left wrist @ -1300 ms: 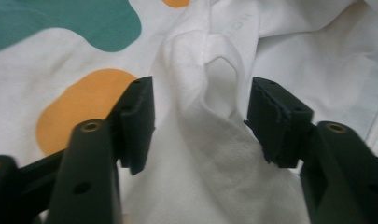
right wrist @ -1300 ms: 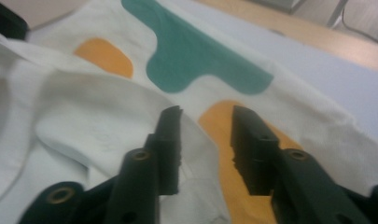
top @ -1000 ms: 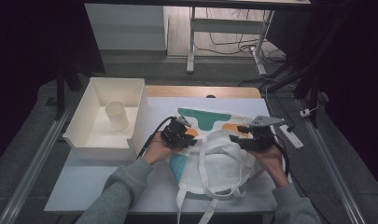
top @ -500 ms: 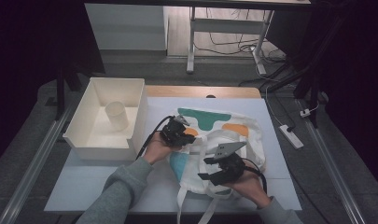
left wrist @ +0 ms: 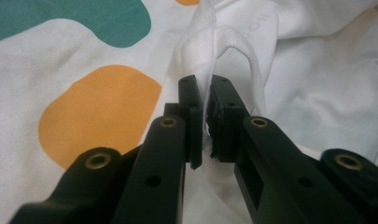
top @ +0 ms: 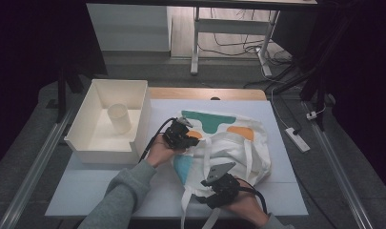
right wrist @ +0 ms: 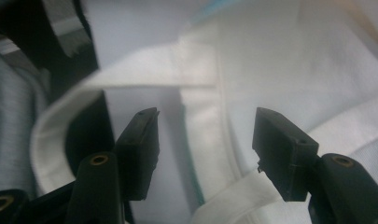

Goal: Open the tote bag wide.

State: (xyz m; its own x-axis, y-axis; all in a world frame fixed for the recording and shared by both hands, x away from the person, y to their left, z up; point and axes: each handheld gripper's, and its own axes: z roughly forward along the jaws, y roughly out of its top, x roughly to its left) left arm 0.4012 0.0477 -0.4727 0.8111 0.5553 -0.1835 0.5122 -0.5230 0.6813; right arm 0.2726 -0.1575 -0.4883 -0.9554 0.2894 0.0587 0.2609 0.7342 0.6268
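A white cloth tote bag [top: 238, 148] with teal, orange and blue patches lies crumpled on the table. At the bag's left side my left gripper [top: 193, 140] is shut on a pinched-up fold of its white cloth [left wrist: 200, 51], near an orange patch [left wrist: 98, 112]. The cloth runs between the closed jaws [left wrist: 206, 88]. My right gripper [top: 202, 196] hovers low over the bag's straps by the table's front edge. It is open, and one white strap [right wrist: 207, 144] lies between the spread jaws [right wrist: 205, 121] without touching either pad.
A white open box [top: 142, 114] stands at the table's left with a pale cup [top: 120, 118] inside. The grey-sleeved left forearm [top: 119, 191] crosses the front left of the table [top: 86, 191]. A power strip [top: 295, 139] lies on the floor to the right.
My right gripper has swung from the bag's right side to its front edge and dropped down over the straps. The left gripper has stayed in place, clamped on the cloth.
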